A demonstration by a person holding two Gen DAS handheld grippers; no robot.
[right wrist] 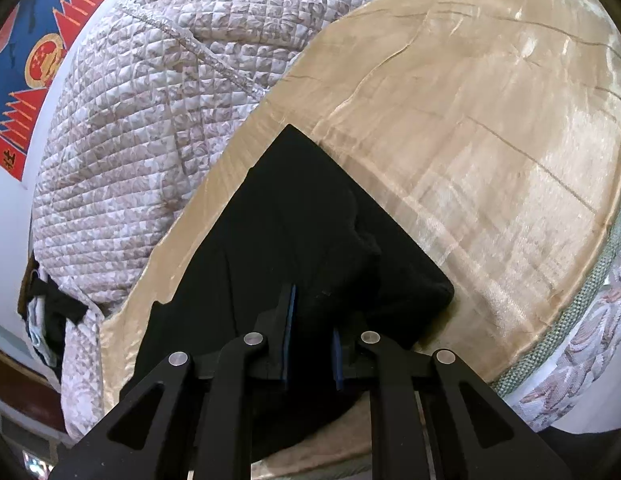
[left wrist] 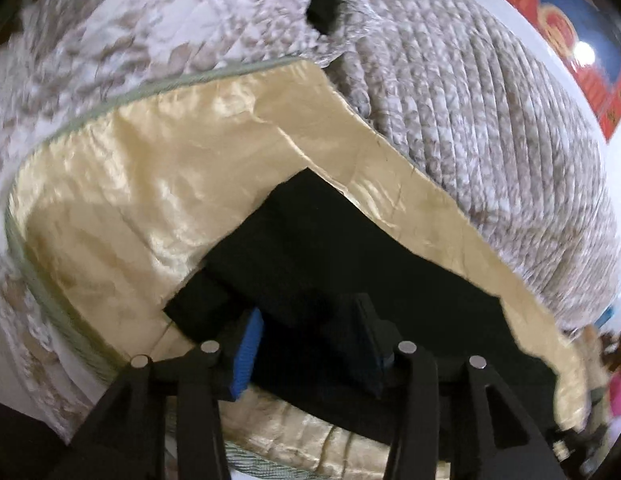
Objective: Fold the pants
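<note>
left gripper (left wrist: 310, 344) jaws wide, straddling the black pants (left wrist: 350, 248); right gripper (right wrist: 312, 340) narrow, cloth between pads, grip unclear. pants folded on gold sheet (right wrist: 470, 140), quilt (right wrist: 150, 120) at 10 o'clock. risk: slick sheet lets layers slide, fold skews.

Red-blue wall banner (right wrist: 28, 60): chars unreadable.

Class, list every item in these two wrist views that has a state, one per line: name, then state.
black pants: folded into a compact shape, lying on the satin cloth.
left gripper: open, fingers either side of the pants' edge.
right gripper: open a little, over the pants.
gold satin cloth: spread out, creased.
quilted blanket: bunched up beside the cloth.
</note>
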